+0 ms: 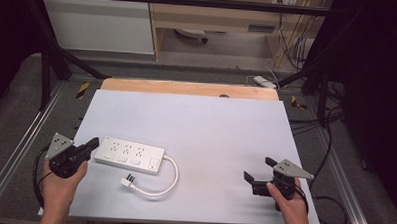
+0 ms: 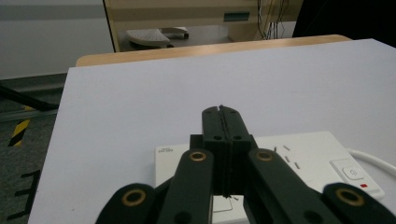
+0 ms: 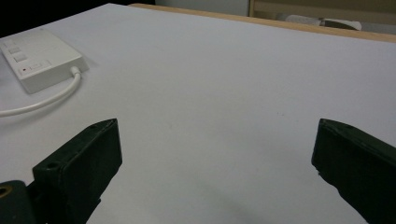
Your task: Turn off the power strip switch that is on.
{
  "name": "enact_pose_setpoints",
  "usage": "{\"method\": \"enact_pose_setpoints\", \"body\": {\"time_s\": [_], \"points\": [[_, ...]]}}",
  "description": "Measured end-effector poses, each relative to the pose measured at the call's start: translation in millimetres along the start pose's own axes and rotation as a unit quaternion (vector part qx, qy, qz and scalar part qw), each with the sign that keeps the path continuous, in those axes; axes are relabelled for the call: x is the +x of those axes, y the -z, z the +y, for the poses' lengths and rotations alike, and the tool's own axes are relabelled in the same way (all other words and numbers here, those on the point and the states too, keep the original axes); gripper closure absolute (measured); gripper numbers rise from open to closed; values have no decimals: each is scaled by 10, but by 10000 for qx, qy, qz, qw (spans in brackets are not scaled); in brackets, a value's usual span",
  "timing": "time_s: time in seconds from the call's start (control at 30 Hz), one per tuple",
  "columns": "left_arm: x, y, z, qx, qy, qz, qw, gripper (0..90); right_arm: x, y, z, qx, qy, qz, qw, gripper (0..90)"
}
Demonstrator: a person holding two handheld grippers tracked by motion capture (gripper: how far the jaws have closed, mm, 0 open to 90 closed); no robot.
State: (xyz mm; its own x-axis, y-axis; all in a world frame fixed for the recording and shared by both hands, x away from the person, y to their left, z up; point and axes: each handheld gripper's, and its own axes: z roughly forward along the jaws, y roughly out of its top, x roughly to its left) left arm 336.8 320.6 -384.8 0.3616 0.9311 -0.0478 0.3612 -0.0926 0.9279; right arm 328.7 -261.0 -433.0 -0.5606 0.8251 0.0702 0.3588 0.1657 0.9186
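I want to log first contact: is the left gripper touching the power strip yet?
Cannot tell. In the left gripper view the shut left gripper overlaps the power strip's near end, with no visible gap or contact. In the high view its tips sit close to the strip's end.

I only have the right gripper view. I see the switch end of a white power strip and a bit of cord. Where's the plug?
Observer: The plug lies loose on the table, in front of the power strip; the cord loops back to it.
Operator: Left gripper state?
Observer: The left gripper is shut with nothing between its jaws, over the strip's end opposite the switch.
Operator: And mine relative to the strip?
Observer: The right gripper is open, well off to the strip's right, near the table's right edge.
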Motion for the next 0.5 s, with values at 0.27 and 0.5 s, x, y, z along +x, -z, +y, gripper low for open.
{"method": "enact_pose_setpoints", "body": {"time_s": [0.27, 0.5], "points": [[16, -57, -53, 218, -12, -47, 9998, 900, 0, -1, -2, 12, -11, -9, 10000, 21], [16, -82, -72, 341, -44, -55, 9994, 900, 1, -4, -4, 40, -19, -19, 10000, 21]]}}
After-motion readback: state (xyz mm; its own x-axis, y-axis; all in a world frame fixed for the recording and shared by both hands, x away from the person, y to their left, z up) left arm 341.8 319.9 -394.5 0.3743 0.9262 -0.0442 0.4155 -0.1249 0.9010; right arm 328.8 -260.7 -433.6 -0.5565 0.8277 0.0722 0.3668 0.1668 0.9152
